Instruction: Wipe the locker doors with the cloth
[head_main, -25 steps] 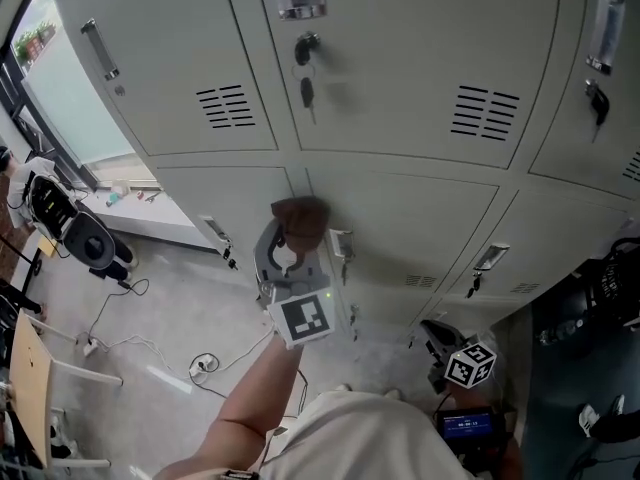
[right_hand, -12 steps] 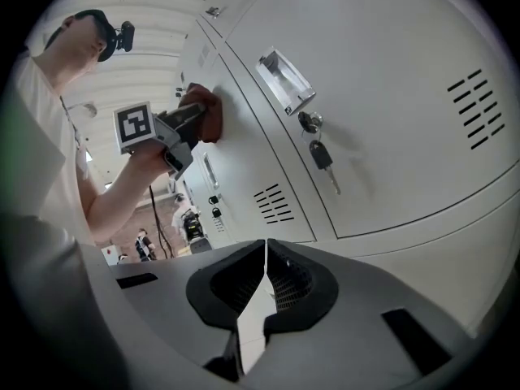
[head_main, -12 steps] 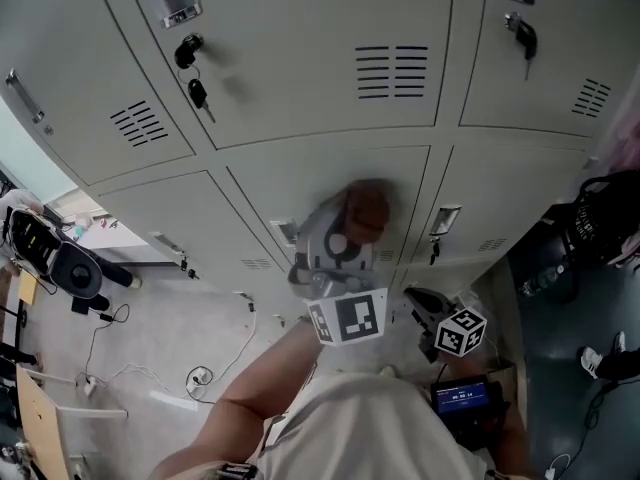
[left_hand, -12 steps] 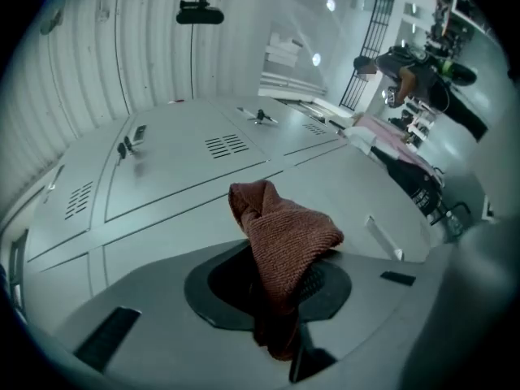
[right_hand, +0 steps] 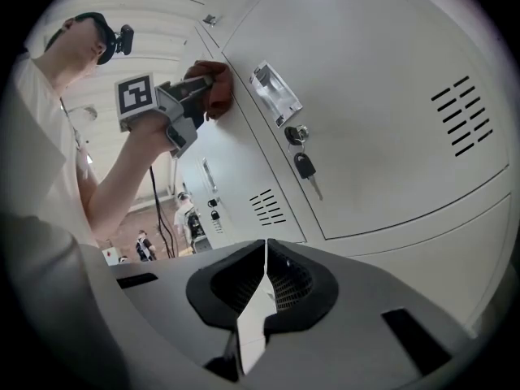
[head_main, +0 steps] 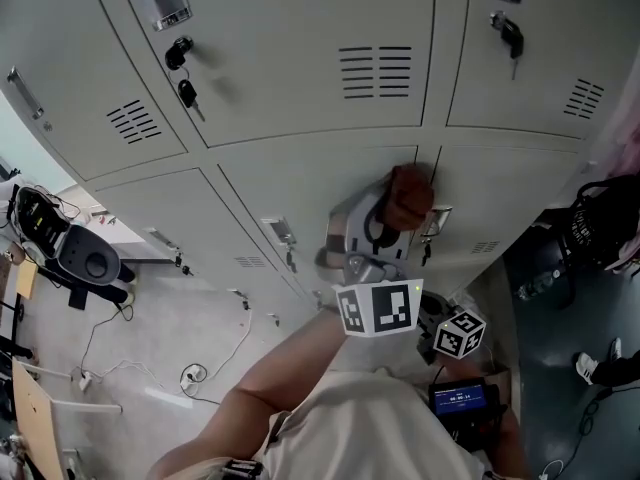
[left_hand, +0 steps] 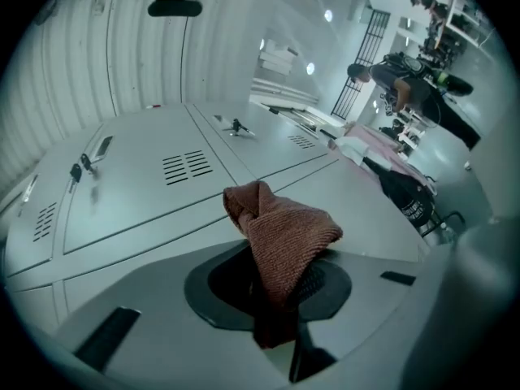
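Note:
A brown knitted cloth [head_main: 409, 194] is bunched in my left gripper [head_main: 398, 216], which is shut on it and presses it against a lower grey locker door [head_main: 300, 183] close to that door's right edge. In the left gripper view the cloth [left_hand: 281, 232] stands up between the jaws, with the locker fronts [left_hand: 154, 185] behind it. My right gripper [right_hand: 264, 276] is shut with nothing in it, and faces another locker door [right_hand: 382, 112]. In the head view only its marker cube [head_main: 460, 334] shows, low beside my body. From the right gripper view I see the left gripper [right_hand: 188, 97] holding the cloth [right_hand: 216, 88] on the door.
Keys hang from locks [head_main: 186, 92] [head_main: 511, 35] on the upper doors, and one key [right_hand: 305, 167] dangles near the right gripper. A black bag [head_main: 603, 230] sits at the right. Cables and a black machine [head_main: 85, 256] lie on the floor at left.
My left gripper has carried the cloth rightward across the lower locker door, from near its left part to its right edge. The right gripper has stayed low by my body.

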